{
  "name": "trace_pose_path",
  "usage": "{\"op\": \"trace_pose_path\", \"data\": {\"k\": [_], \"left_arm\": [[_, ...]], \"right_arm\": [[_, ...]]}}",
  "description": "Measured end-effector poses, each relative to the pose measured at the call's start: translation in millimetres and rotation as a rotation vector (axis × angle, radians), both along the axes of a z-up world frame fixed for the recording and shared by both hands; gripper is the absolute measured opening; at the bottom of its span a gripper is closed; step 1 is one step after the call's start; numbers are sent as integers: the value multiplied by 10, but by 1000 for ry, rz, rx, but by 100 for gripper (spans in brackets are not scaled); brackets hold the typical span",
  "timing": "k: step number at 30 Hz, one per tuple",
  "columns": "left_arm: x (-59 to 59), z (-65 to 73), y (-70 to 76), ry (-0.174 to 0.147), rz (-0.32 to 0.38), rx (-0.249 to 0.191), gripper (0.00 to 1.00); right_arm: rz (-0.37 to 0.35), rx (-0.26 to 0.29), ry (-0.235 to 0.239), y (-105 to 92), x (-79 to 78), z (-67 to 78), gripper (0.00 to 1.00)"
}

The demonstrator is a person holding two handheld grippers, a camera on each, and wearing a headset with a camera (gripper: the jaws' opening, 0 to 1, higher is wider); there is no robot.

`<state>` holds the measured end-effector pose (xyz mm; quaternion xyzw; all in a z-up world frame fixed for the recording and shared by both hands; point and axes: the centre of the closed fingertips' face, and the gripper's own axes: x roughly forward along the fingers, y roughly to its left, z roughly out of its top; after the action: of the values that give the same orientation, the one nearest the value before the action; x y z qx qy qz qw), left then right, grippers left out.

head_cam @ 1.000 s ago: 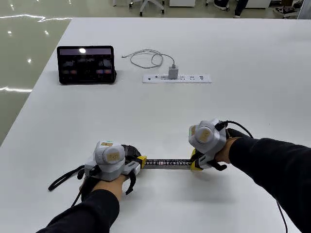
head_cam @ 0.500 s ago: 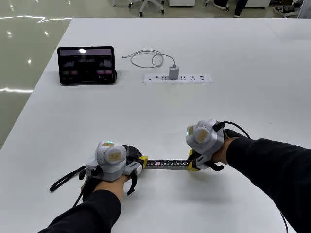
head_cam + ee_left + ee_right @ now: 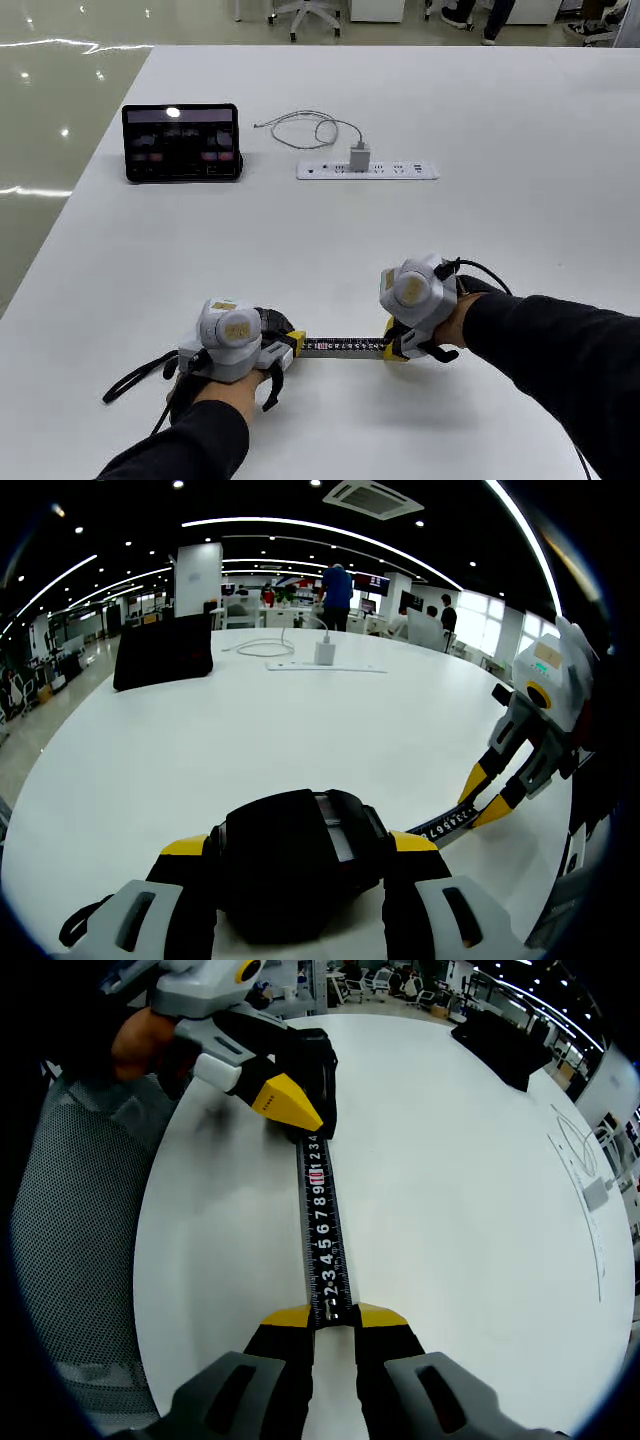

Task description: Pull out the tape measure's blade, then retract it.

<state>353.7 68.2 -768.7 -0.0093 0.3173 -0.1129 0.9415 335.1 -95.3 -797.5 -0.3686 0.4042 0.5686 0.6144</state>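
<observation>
L claw [image 3: 300, 844] clamping tape measure [image 3: 292, 875], blade [image 3: 445, 827] to R claw [image 3: 470, 813]

A white bench [image 3: 300, 250] stands on a glossy floor [image 3: 50, 110]. Long light strips [image 3: 300, 522] cross the dark ceiling [image 3: 250, 498].

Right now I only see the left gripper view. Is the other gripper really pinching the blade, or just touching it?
Observer: Really pinching. In the right gripper view, the right gripper has both yellow tips shut on the blade, down by the lowest numbers.
Operator: Is the blade bent anywhere?
Observer: No. In the head view it runs straight, numbers facing up, from the case in the left gripper across to the right gripper.
</observation>
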Motion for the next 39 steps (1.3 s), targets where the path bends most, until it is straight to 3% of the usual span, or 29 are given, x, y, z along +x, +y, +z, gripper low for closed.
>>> {"op": "trace_pose_path", "data": {"k": [39], "left_arm": [[7,-4,2,5,3,-3,64]], "right_arm": [[-4,47,-1,257,-5,10,11]]}}
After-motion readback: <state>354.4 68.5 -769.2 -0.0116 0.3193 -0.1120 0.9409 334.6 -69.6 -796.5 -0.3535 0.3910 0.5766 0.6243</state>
